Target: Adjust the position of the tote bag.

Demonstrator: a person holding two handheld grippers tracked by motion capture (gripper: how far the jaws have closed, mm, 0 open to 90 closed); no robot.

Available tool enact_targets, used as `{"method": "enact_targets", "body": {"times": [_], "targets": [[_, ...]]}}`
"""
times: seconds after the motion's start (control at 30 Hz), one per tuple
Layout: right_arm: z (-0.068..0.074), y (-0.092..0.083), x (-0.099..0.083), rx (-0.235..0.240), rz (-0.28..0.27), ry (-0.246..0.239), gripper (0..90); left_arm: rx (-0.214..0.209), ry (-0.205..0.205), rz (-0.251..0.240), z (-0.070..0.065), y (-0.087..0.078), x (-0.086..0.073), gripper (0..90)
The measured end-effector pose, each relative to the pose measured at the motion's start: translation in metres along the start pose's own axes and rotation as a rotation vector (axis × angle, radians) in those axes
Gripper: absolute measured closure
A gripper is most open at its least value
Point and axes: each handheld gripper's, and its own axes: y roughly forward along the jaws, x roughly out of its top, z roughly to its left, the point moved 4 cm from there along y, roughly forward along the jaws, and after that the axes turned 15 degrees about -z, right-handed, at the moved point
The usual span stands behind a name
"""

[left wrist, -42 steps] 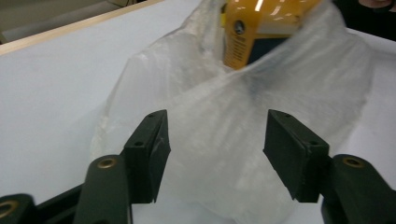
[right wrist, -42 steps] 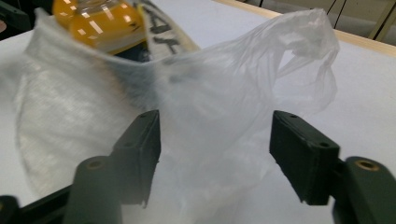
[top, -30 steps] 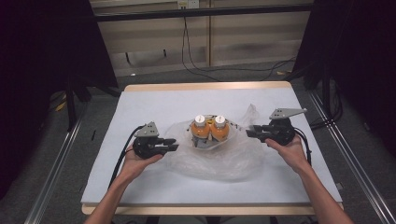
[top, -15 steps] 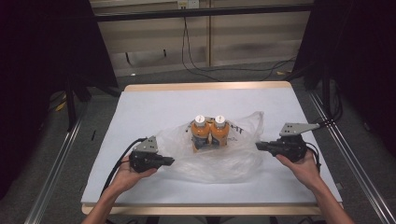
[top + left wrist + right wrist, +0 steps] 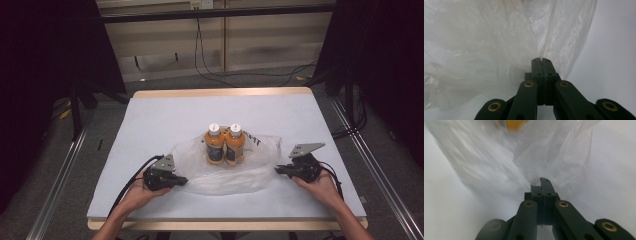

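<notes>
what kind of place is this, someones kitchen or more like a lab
More like a lab or recording workspace than a kitchen, most likely. A plain white table stands between metal rails, loose cables trail across the floor behind it, dark curtains hang on both sides, and each hand holds a cabled gripper.

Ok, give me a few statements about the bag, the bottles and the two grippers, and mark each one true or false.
1. Two orange bottles stand upright side by side. True.
2. The bottles have black caps. False: the caps are white.
3. The left gripper is shut on the clear plastic bag. True.
4. The right gripper has its jaws wide open. False: they are closed at the bag's edge.
5. The bag lies on the floor. False: it lies on the table.
</notes>
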Motion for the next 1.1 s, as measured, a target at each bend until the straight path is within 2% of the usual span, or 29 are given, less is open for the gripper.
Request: {"method": "enact_targets", "body": {"times": [0.03, 0.07, 0.13, 0.2, 0.23, 0.27, 0.33, 0.37, 0.53, 0.6, 0.63, 0.7, 0.73, 0.83, 0.87, 0.93, 0.97, 1.1], "targets": [[0.0, 0.001, -0.002, 0.001, 0.001, -0.001, 90.0, 0.001, -0.007, -0.004, 0.001, 0.0, 0.0, 90.0], [-0.002, 0.0, -0.003, 0.005, -0.006, 0.037, 90.0, 0.007, -0.008, -0.004, 0.002, -0.001, -0.001, 90.0], [-0.007, 0.0, -0.005, 0.023, -0.022, 0.073, 90.0, 0.014, -0.013, -0.01, 0.002, 0.0, -0.001, 90.0], [-0.007, 0.0, -0.005, 0.024, -0.024, 0.071, 90.0, 0.014, -0.025, -0.024, 0.002, 0.0, -0.002, 89.4], [-0.006, 0.0, -0.004, 0.025, -0.025, 0.067, 86.2, 0.021, -0.032, -0.031, 0.001, -0.001, -0.001, 87.3], [-0.005, -0.001, -0.003, 0.026, -0.028, 0.062, 78.8, 0.019, -0.036, -0.04, -0.001, -0.002, 0.0, 81.7], [-0.004, -0.005, 0.001, 0.019, -0.045, 0.06, 69.9, 0.017, -0.045, -0.062, -0.004, -0.005, 0.004, 68.0], [-0.005, -0.008, 0.003, 0.022, -0.056, 0.057, 66.3, 0.017, -0.034, -0.074, -0.005, -0.007, 0.008, 66.2], [-0.009, -0.027, 0.019, 0.006, -0.156, 0.097, 52.6, 0.022, -0.045, -0.125, -0.009, -0.012, 0.019, 54.2], [-0.008, -0.035, 0.026, -0.009, -0.185, 0.089, 48.7, 0.025, -0.05, -0.149, -0.008, -0.015, 0.023, 45.8], [-0.007, -0.038, 0.029, -0.012, -0.197, 0.089, 47.6, 0.035, -0.05, -0.165, -0.008, -0.019, 0.027, 44.5], [-0.005, -0.045, 0.037, -0.029, -0.223, 0.08, 45.0, 0.048, -0.056, -0.209, -0.006, -0.026, 0.034, 45.0], [-0.005, -0.049, 0.041, -0.047, -0.231, 0.07, 44.0, 0.047, -0.05, -0.215, -0.005, -0.029, 0.036, 47.9], [-0.005, -0.054, 0.046, -0.046, -0.248, 0.064, 44.6, 0.061, -0.048, -0.237, -0.002, -0.035, 0.043, 59.1], [-0.005, -0.057, 0.049, -0.059, -0.256, 0.058, 46.3, 0.063, -0.046, -0.259, -0.001, -0.037, 0.047, 59.1], [-0.005, -0.062, 0.06, -0.05, -0.288, 0.043, 59.7, 0.063, -0.033, -0.263, 0.003, -0.034, 0.056, 69.9], [-0.004, -0.062, 0.063, -0.05, -0.289, 0.039, 66.8, 0.055, -0.022, -0.256, 0.004, -0.031, 0.059, 72.2], [0.002, -0.048, 0.074, 0.008, -0.279, 0.023, 74.9, 0.055, 0.023, -0.235, 0.005, -0.016, 0.069, 82.1]]}}
